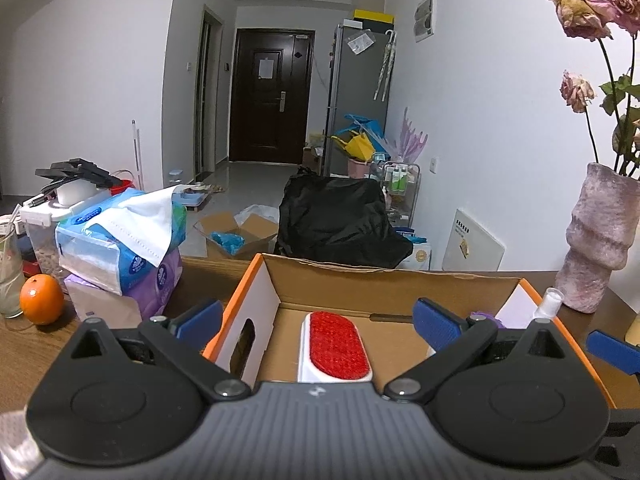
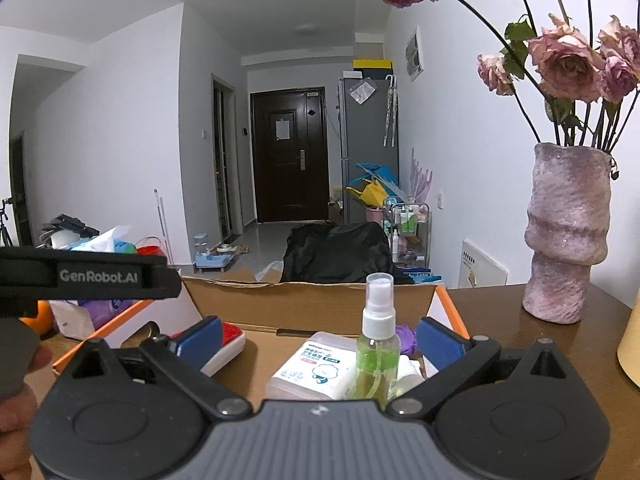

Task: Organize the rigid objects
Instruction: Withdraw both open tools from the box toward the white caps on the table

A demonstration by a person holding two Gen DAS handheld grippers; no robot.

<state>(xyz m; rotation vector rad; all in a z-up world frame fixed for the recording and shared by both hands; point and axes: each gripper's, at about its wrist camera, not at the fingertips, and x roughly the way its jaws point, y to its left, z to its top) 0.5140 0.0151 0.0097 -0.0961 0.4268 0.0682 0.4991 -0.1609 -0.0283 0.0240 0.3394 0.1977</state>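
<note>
So we've got one open cardboard box [image 1: 360,280] with orange edges sitting on a brown wooden table [image 1: 24,344], and we're holding both grippers right over its near side.

Going left to right on the table: one orange [image 1: 41,298], a stack of tissue packs [image 1: 120,248] (we count three, maybe), then the box, then one pink vase [image 2: 568,232] with dried roses at the far right.

Inside the box we count one lint brush [image 1: 335,346] with a red pad, lying flat on the floor toward the left wall, one white pack of wipes [image 2: 316,364] near the middle, one clear spray bottle [image 2: 378,332] with green liquid standing upright just right of the wipes, and something purple [image 2: 406,338] behind the bottle that we honestly can't identify.

Our left gripper [image 1: 318,320] has its fingers spread wide with nothing between the pads; the brush sits below and ahead of them. Our right gripper [image 2: 318,338] is also wide open; the bottle stands between the fingers, but no pad touches it.

Room-wise, the box floor between brush and wipes is bare cardboard, and the table right of the box up to the vase is free.

The near box wall is hidden under both gripper bodies, and the bottle's base is cut off too.
</note>
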